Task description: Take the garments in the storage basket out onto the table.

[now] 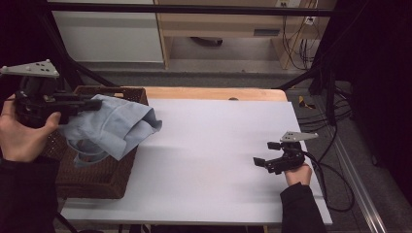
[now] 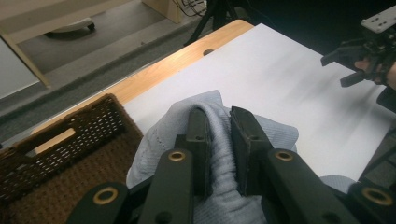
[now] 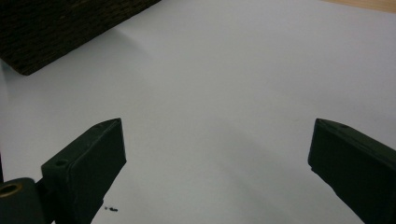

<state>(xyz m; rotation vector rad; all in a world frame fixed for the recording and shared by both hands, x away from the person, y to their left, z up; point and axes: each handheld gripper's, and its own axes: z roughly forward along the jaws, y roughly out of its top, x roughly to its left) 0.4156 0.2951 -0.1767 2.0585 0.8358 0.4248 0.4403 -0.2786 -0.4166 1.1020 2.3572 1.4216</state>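
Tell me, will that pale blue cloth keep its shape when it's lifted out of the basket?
Probably not. The pale blue cloth already droops in loose folds from the left gripper, so it looks floppy. It bunches between the closed jaws, suggesting soft, light fabric. It will likely sag and drape over the basket rim.

Pale blue cloth (image 1: 116, 127); brown woven basket (image 1: 99, 177); white tabletop (image 1: 218, 160).

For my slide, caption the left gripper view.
Left gripper clamps a bunched light-blue cloth beside the wicker basket.

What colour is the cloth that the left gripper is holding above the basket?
The cloth is pale grey-blue, plain with no pattern; the high view shows it best.
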